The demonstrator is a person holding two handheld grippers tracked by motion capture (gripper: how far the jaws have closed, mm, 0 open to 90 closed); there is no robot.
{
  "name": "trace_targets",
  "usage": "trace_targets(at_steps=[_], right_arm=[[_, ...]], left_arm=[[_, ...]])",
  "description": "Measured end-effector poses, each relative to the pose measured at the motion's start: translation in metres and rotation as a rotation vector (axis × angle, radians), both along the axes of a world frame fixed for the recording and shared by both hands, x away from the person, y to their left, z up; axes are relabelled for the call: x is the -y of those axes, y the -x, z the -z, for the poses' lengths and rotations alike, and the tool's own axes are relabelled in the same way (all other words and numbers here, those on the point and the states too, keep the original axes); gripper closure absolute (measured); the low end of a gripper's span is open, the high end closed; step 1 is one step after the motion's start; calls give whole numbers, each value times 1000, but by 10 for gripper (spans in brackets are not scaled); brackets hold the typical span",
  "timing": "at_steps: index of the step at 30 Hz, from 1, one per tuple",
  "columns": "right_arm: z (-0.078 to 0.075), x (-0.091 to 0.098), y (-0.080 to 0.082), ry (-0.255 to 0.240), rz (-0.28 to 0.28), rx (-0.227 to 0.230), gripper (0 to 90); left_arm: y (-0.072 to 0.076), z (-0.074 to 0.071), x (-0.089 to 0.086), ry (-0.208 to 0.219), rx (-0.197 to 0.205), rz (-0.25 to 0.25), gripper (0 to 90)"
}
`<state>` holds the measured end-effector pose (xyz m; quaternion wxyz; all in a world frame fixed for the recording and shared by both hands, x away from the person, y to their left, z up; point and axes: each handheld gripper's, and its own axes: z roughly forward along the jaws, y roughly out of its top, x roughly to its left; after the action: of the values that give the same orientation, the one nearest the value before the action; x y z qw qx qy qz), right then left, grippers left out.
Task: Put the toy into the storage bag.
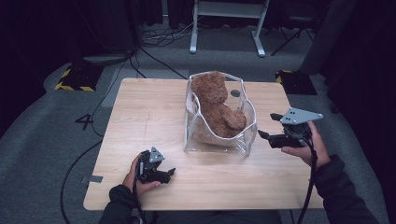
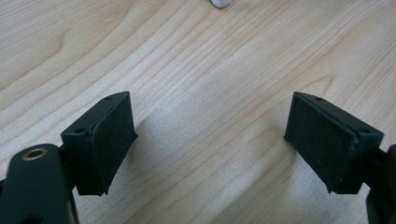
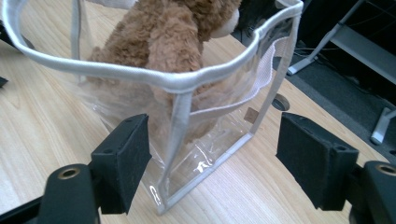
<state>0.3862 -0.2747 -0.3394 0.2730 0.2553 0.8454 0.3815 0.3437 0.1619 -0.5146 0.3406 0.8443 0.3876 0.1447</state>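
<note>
Wooden table, grey carpet beyond. Item 1: right gripper, jaws spread wide, nothing between the pads, aimed at the near corner seam of the clear bag. Item 2: bag upright at table centre, teddy bear seated inside. Item 3: left gripper (farther off, resting low), likewise released.
</note>
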Motion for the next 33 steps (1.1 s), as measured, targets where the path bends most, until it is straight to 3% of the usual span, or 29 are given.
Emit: trace_targets(at_steps=[9, 33], right_arm=[[13, 10, 1, 16, 31, -10, 256], [51, 21, -2, 72, 42, -73, 254]], left_arm=[[0, 0, 0, 0, 0, 0, 159], [0, 0, 0, 0, 0, 0, 158]])
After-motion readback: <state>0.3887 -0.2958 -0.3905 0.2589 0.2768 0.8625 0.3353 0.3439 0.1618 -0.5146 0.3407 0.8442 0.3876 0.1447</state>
